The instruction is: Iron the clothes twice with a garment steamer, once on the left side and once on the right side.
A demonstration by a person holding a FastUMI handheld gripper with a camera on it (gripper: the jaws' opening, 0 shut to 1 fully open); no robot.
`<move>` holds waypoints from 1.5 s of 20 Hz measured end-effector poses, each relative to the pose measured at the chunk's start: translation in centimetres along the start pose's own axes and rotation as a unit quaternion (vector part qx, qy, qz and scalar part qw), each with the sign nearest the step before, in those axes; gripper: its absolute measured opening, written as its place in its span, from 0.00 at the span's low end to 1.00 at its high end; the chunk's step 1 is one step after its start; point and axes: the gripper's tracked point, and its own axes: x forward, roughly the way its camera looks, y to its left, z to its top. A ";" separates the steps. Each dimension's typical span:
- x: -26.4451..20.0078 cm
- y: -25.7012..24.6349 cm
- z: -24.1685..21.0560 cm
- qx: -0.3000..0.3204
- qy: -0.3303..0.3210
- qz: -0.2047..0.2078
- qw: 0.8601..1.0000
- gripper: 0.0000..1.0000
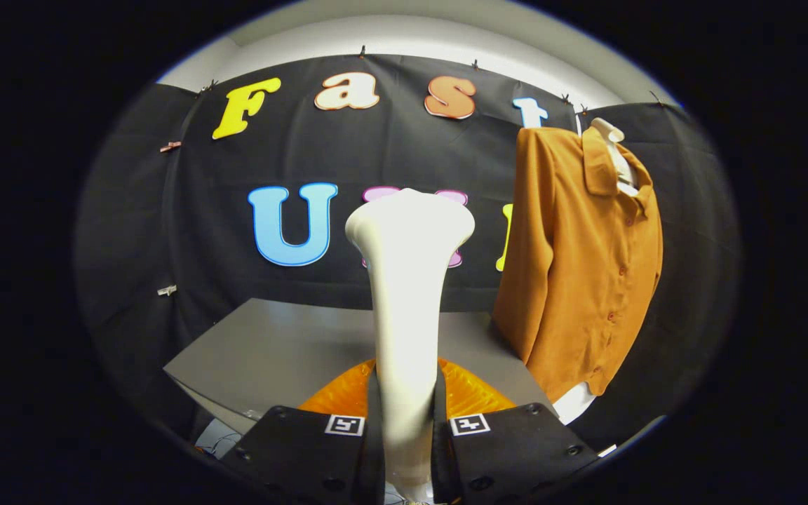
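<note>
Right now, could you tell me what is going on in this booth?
A person's hand-held gripper is shut on the handle of a white garment steamer, holding it upright with its head above the fingers. An orange shirt hangs beyond and to the right, at the far corner of a grey table. The steamer head is apart from the shirt, so this pass has not reached the fabric.

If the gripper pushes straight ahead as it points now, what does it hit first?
Probably the booth's black wall cloth, past the grey table. The gripper is shut on the steamer, whose head aims left of the orange shirt; depth is unclear.
</note>
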 end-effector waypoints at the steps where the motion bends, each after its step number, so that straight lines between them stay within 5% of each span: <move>1: -1.1 -0.1 0.2 0.001 -0.007 -0.005 1.000 0.29; 8: -6.6 -5.5 0.8 0.019 -0.031 -0.073 0.997 0.29; 14: -6.7 -13.5 1.7 0.027 -0.047 -0.108 0.993 0.29; 21: -2.1 -21.4 2.8 0.041 -0.054 -0.096 0.993 0.29; 30: 4.0 -25.5 2.0 0.060 -0.032 -0.048 0.997 0.29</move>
